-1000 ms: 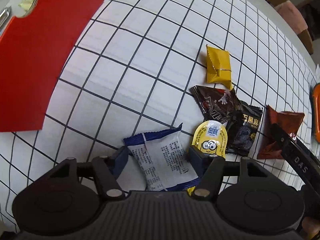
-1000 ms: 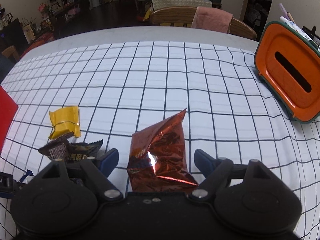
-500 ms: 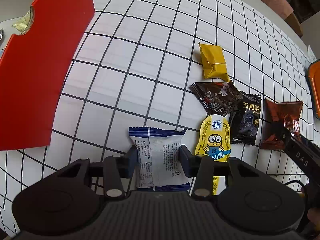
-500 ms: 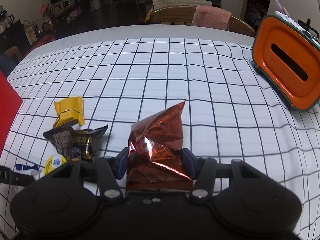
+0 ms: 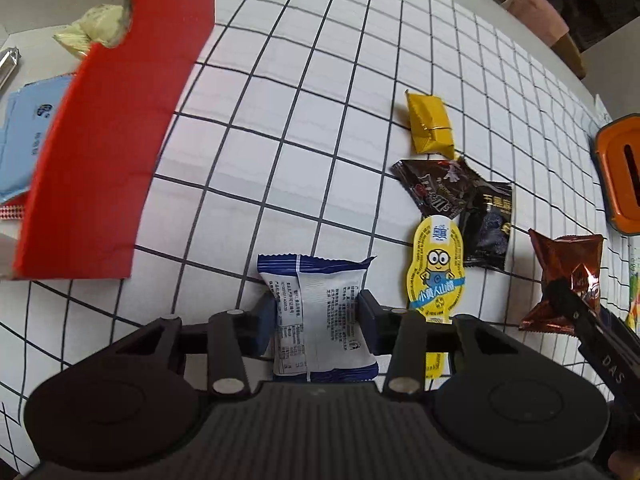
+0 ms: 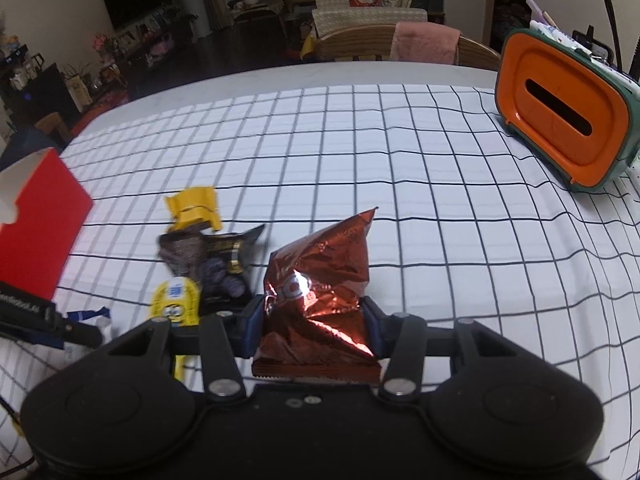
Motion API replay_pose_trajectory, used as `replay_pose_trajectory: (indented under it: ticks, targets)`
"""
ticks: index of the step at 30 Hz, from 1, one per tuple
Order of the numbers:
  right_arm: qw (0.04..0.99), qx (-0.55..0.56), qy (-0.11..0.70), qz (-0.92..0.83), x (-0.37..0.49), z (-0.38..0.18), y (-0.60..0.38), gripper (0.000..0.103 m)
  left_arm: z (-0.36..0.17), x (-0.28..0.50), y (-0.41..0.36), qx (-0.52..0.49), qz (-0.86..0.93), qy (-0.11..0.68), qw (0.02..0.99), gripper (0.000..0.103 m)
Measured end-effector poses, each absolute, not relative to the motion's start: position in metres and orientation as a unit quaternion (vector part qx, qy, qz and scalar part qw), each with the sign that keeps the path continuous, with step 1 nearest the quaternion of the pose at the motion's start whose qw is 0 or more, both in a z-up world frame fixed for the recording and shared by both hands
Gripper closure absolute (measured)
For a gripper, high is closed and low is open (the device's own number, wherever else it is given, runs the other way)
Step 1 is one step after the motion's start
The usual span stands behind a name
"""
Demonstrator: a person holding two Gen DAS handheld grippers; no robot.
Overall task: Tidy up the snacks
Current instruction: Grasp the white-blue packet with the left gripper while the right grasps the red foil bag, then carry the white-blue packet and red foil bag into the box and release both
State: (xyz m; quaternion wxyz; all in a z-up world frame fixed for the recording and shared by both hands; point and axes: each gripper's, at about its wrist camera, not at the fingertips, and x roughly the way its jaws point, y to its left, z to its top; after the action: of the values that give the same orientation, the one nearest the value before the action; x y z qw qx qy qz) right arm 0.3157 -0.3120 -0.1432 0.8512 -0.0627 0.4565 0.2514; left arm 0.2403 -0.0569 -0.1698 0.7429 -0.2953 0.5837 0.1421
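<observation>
Your left gripper (image 5: 318, 312) has its fingers clamped on the white and blue packet (image 5: 320, 316), whose long axis runs away from you, along the fingers. Your right gripper (image 6: 314, 320) has its fingers pressed on the crinkled copper foil bag (image 6: 320, 280). I think both go into the red box (image 5: 116, 120); it lies far to the left on the counter (image 5: 280, 100), nearer to your left hand.

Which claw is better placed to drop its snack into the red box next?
Probably left. The left claw grips the white and blue packet right beside the red box. The right claw, gripping the copper foil bag, sits farther from it.
</observation>
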Motion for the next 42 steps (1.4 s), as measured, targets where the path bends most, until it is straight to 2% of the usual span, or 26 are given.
replay_pose_trajectory:
  ticks: [25,42]
  targets:
    - [0.864,-0.047,0.395,0.310,0.236,-0.056,-0.250,0.055,-0.070,0.194,-0.006,-0.251,0.091,0.520,0.811,0.060]
    - [0.862,-0.061,0.372,0.339,0.203,-0.041,-0.149,0.055,-0.047,0.156,0.088,-0.232,0.101,0.501,0.828,0.060]
